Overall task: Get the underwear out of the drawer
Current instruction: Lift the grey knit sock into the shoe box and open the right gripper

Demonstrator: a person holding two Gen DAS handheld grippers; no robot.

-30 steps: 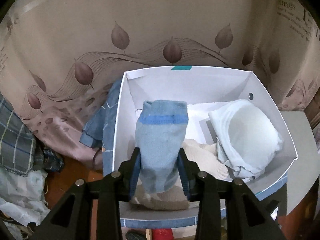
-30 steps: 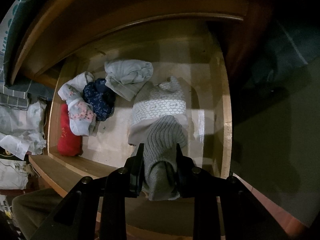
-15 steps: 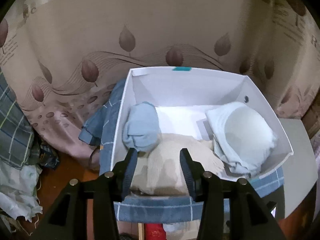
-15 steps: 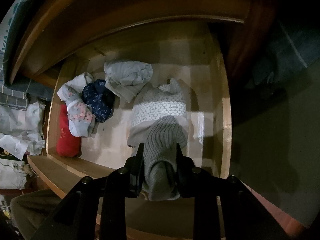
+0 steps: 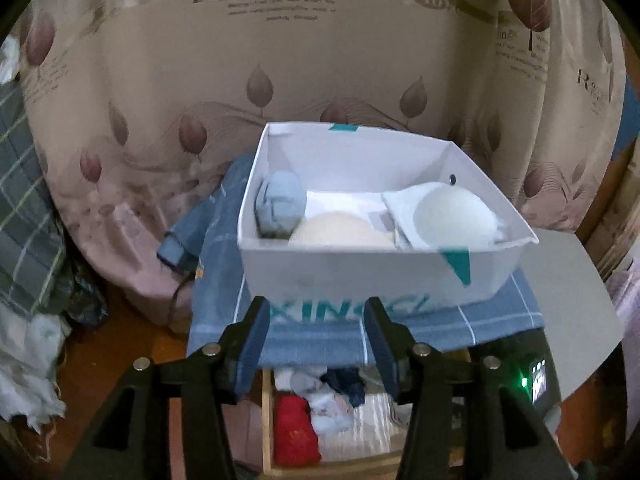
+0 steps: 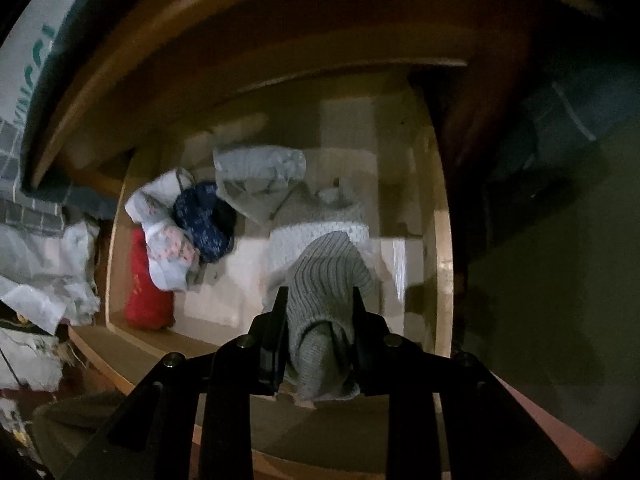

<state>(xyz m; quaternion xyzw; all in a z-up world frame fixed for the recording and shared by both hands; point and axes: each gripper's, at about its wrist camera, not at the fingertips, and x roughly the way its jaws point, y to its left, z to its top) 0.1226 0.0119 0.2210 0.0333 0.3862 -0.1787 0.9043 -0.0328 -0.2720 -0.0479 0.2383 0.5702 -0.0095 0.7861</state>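
The leaf-print curtain (image 5: 168, 80) filled the whole background of the left wrist view, hanging down behind everything. In front of it sat the white cardboard box (image 5: 360, 276), teal lettering on its near wall, resting on a blue checked cloth (image 5: 224, 280) that draped past the box's left & front edges. Inside the box: a white padded bra (image 5: 448, 220) against the right wall, a cream garment (image 5: 340, 232) in the middle, and a rolled light-blue sock (image 5: 280, 204) tucked into the left corner, touching the left wall. Open room remained toward the box's back wall.

The wooden drawer (image 6: 440, 240) was pulled open in the right wrist view, w/ bare floor along its right side & front edge. Garments crowded its left half: a red piece (image 6: 144, 300) against the left wall, a white floral piece (image 6: 168, 244) on it, a navy patterned piece (image 6: 204, 220) just beside, a pale grey folded piece (image 6: 260, 172) further back.

Left gripper (image 5: 316, 340) was spread wide w/ nothing between its fingers, in front of the box's near wall, above the drawer's contents. Right gripper (image 6: 318, 328) was clamped on grey ribbed underwear (image 6: 324, 280), held over the drawer's front-centre, above a grey-white patterned garment (image 6: 320, 224)
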